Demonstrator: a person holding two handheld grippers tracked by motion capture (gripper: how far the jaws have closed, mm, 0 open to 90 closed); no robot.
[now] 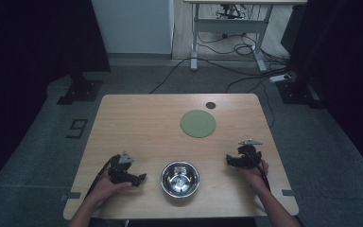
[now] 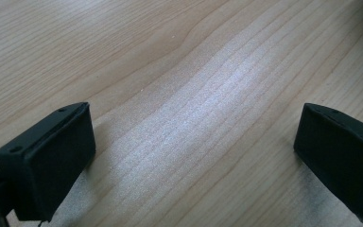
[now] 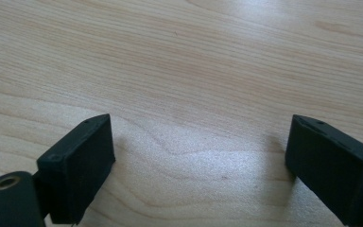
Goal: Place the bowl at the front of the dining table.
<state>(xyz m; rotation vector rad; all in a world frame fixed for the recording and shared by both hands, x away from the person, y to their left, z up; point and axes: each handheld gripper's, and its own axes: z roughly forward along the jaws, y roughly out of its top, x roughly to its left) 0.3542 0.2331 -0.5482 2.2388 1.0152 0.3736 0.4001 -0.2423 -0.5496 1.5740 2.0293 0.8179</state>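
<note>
Two tools rested low on the table (image 1: 137,118), one at each side of the bowl (image 1: 180,178). Left tool (image 1: 142,178) lay just left of the bowl, apart from it, held by the left hand (image 1: 105,187); its jaws stood wide apart with bare wood between them. Right tool (image 1: 229,160) lay right of the bowl, held by the right hand (image 1: 255,172); its jaws were also spread wide, gripping nothing. That steel bowl sat upright near the table's near edge, between both tools. Farther back, a green disc (image 1: 198,124) lay flat, with a small dark spot (image 1: 211,105) just beyond it.
</note>
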